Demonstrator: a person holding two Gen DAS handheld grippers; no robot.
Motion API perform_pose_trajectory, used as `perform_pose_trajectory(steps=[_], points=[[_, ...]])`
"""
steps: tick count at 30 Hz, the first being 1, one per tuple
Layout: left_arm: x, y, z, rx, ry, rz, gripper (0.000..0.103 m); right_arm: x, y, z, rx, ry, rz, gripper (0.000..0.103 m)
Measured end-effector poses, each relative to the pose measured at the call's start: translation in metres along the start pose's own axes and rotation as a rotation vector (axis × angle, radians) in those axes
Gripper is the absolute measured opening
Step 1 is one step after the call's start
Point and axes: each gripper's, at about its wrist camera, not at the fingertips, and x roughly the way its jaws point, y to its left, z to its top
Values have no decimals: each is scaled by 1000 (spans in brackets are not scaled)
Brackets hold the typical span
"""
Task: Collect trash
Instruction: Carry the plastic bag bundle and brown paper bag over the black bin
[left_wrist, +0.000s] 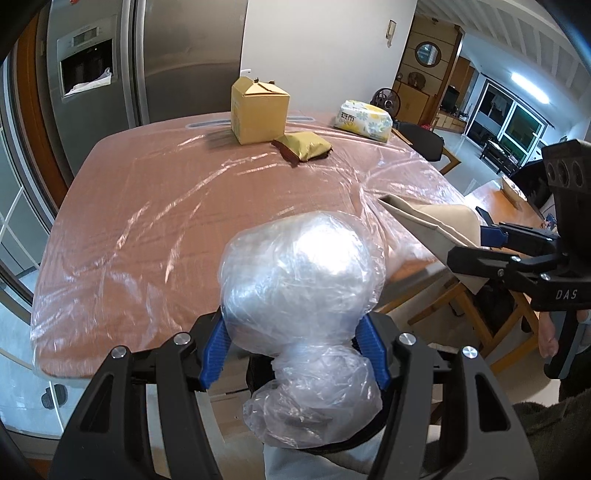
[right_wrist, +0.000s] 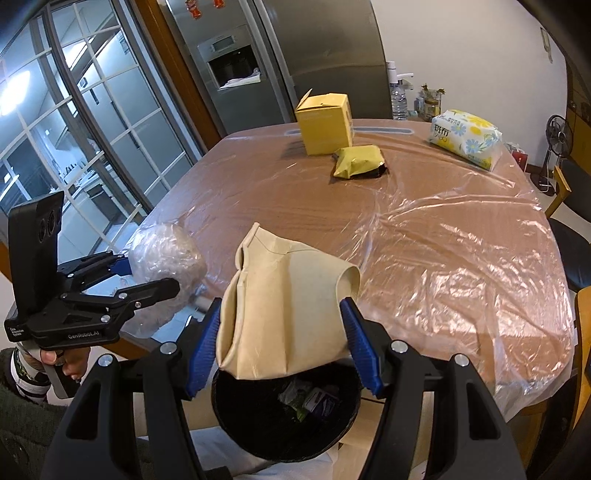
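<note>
Beige paper bag (right_wrist: 291, 306), clamped in the right gripper (right_wrist: 284, 339), hung directly above the black bin (right_wrist: 258, 435); the left gripper (left_wrist: 295, 354) pinched a crumpled plastic wad (left_wrist: 303, 273) beside it, over the table edge (left_wrist: 55, 354).

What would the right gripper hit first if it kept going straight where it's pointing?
Probably the plastic-covered table: the right gripper, shut on the beige paper bag, points down across it. Depth is unclear.

A steel fridge (right_wrist: 295, 55) is standing behind the table (right_wrist: 461, 258) (clear plastic sheeting is covering its top). A tissue pack (right_wrist: 467, 138) is lying near the far edge, and a fan (right_wrist: 557, 136) is standing beyond.
</note>
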Motion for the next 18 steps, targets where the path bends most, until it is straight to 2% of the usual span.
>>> perform_pose_trajectory(steps=[18], points=[[-6,-22,-38,66,58,-29,61,-2,29,-47,-56,82,80,62]])
